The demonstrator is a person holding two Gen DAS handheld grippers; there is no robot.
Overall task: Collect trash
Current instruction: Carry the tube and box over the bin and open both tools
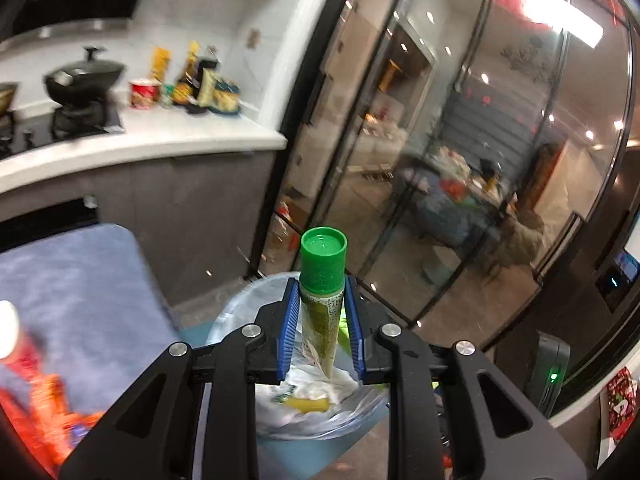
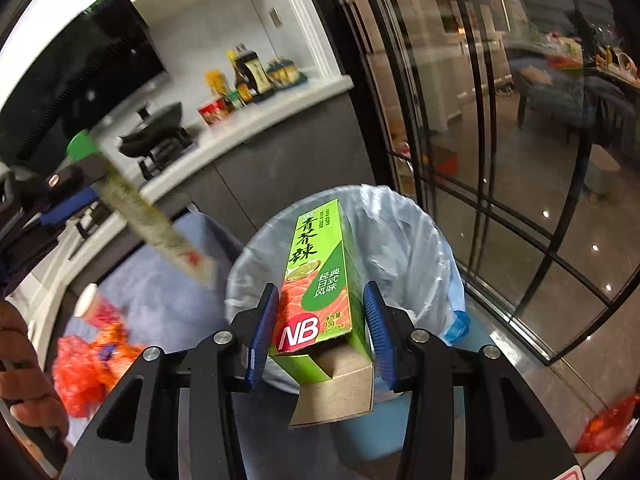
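My left gripper (image 1: 322, 300) is shut on a wasabi tube (image 1: 322, 292) with a green cap, held upright over the bin (image 1: 240, 308). The tube also shows in the right wrist view (image 2: 136, 204), at the left, tilted above the blue mat. My right gripper (image 2: 320, 312) holds a green wasabi carton (image 2: 320, 280) with an open cardboard end; the jaws stand a little apart from its sides. The carton is over the blue bin lined with a pale bag (image 2: 400, 232). Crumpled trash lies inside the bin (image 1: 316, 396).
A blue mat (image 1: 72, 280) holds a red-orange bag (image 2: 88, 364) and a white-capped can (image 2: 92, 304). A kitchen counter (image 1: 160, 140) with stove, pot and bottles is behind. Glass doors (image 1: 440, 120) stand to the right. Another orange bag (image 2: 608, 428) lies on the floor.
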